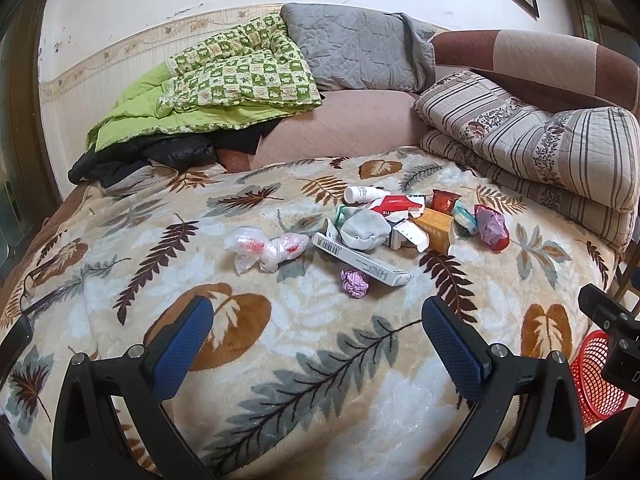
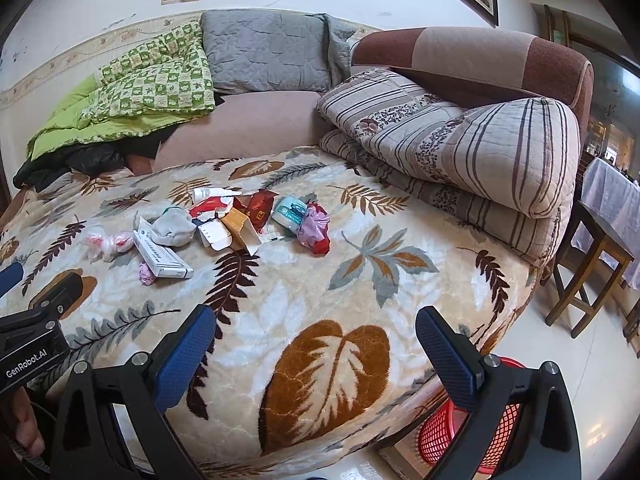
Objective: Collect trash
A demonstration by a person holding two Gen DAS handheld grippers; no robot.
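A pile of trash lies on the leaf-patterned blanket (image 1: 320,360): a long white carton (image 1: 360,264), a crumpled pink wrapper (image 1: 354,283), knotted clear bags (image 1: 266,249), a grey sock (image 1: 364,230), an orange box (image 1: 436,228), a white bottle (image 1: 364,193) and a purple-red bag (image 1: 493,227). My left gripper (image 1: 318,340) hovers open in front of the pile, nothing between its blue pads. My right gripper (image 2: 316,344) is open over the blanket's near right edge, well short of the carton (image 2: 162,258) and the purple-red bag (image 2: 316,232). A red mesh basket (image 2: 468,436) stands on the floor below it.
Folded striped quilts (image 1: 540,148) are stacked at the right of the bed, a green quilt (image 1: 224,80) and grey pillow (image 1: 356,52) at the back. A wooden stool (image 2: 588,268) stands on the tiled floor to the right. The red basket (image 1: 596,380) shows at the bed's right edge.
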